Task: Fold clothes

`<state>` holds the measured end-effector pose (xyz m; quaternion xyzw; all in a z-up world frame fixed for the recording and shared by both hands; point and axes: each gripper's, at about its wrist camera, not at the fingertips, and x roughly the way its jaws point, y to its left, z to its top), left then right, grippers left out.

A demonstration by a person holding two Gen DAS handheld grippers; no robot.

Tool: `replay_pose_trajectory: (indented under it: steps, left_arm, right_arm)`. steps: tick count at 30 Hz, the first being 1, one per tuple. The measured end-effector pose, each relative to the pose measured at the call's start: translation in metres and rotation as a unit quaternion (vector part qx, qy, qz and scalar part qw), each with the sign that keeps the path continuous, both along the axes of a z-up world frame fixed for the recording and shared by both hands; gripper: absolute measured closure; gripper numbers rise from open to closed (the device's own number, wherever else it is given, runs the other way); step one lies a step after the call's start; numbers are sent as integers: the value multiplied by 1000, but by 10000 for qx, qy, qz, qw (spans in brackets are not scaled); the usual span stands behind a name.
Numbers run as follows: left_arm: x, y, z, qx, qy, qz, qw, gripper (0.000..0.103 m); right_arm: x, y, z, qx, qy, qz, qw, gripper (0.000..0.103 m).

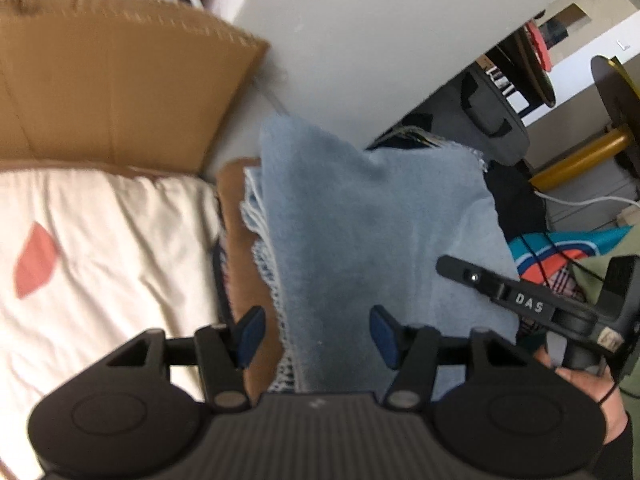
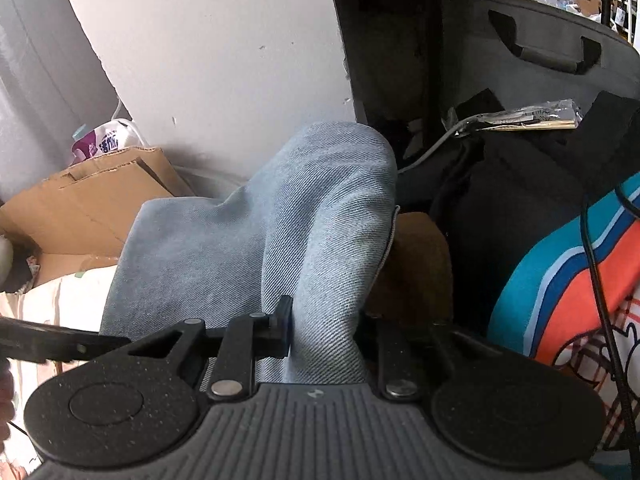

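Light-blue denim garment (image 1: pixel 360 216) is hanging bunched in front of both cameras, frayed white edge showing down its left side in the left wrist view. It is draping over a brown cushion-like thing (image 1: pixel 236 248) and sitting next to a cream quilt (image 1: pixel 100 248) with a pink leaf print — the quilt is filling the lower left of that view.

Left gripper (image 1: pixel 318 336) is standing spread, blue pads clear on both sides. The denim is passing between them, but neither pad is pressing on it.

Right gripper (image 2: pixel 320 328) is pinching a thick fold of the same denim: the near finger (image 2: pixel 282 328) is pressing into the cloth, the other finger is mostly hidden behind the fold. In the left wrist view the right gripper's black arm is showing at the right edge, with a hand (image 1: pixel 588 384) under it.

Flattened cardboard (image 1: pixel 120 80) is leaning against the white wall (image 1: pixel 360 32) behind the quilt. At the right — a bright striped cloth (image 2: pixel 560 264) in teal, blue and orange, dark fabric and a black cable (image 2: pixel 600 280) lying over it. A grey bin (image 2: pixel 540 48) with handle cut-outs is standing in the upper right of the right wrist view.
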<state>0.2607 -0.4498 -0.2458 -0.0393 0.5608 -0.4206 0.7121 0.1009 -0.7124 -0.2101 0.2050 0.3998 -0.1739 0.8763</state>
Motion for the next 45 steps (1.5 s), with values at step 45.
replay_pose_trajectory:
  steps: [45]
  left_arm:
    - [-32, -81, -9, 1599, -1996, -1804, 9498, 67]
  right_arm:
    - [-4, -3, 6, -646, -18, -454, 9969, 57]
